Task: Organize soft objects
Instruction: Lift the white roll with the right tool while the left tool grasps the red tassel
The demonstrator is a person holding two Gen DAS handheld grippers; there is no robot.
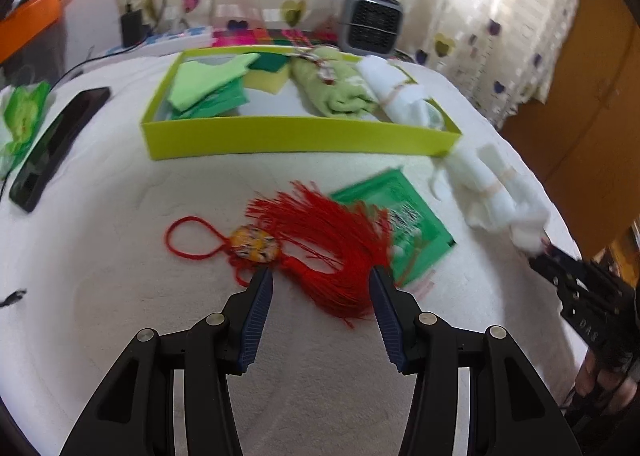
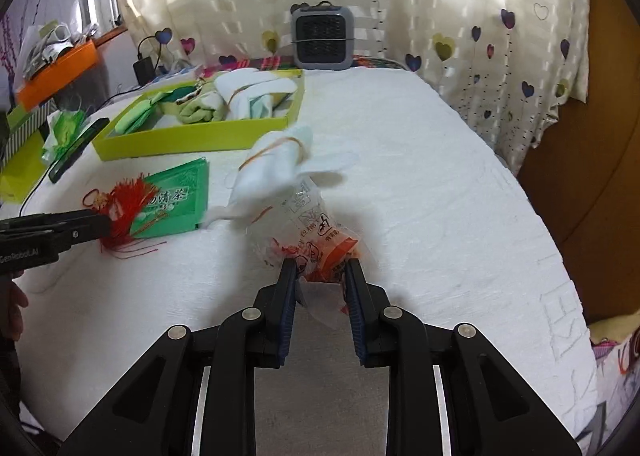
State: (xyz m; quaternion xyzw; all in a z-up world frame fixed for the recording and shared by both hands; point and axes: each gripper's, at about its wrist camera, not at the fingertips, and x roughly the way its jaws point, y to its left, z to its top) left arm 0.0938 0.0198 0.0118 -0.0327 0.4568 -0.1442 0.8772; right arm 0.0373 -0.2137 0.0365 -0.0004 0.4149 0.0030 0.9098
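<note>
Red silky tassel ornament with a cord loop and yellow bead (image 1: 320, 244) lay on the white textured bedspread (image 1: 120, 215), its fringe spread between the fingertips of the left gripper (image 1: 321, 283). That gripper's jaws stood wide, pads not pressing the tassel; tips were at the fringe's near edge. Green flat tea packet (image 1: 408, 223) sat just beside the tassel, partly under the fringe.

Right gripper (image 2: 321, 276) had narrow jaws pinched on a clear crinkly plastic wrapper with orange print (image 2: 316, 240). White rolled cloth bundle tied with rubber bands (image 2: 280, 163) lay just beyond the wrapper, touching it or nearly so; blurred, couldn't tell which. It sat near the right front corner of the yellow-green shallow cardboard tray (image 1: 296, 135).

Tray held light green folded cloths (image 1: 208, 83), a yellow sponge (image 1: 268, 81), an olive-green rolled towel (image 1: 340, 91) and another white rolled cloth (image 1: 396, 91). Black phone (image 1: 56, 143) lay left of the tray.
</note>
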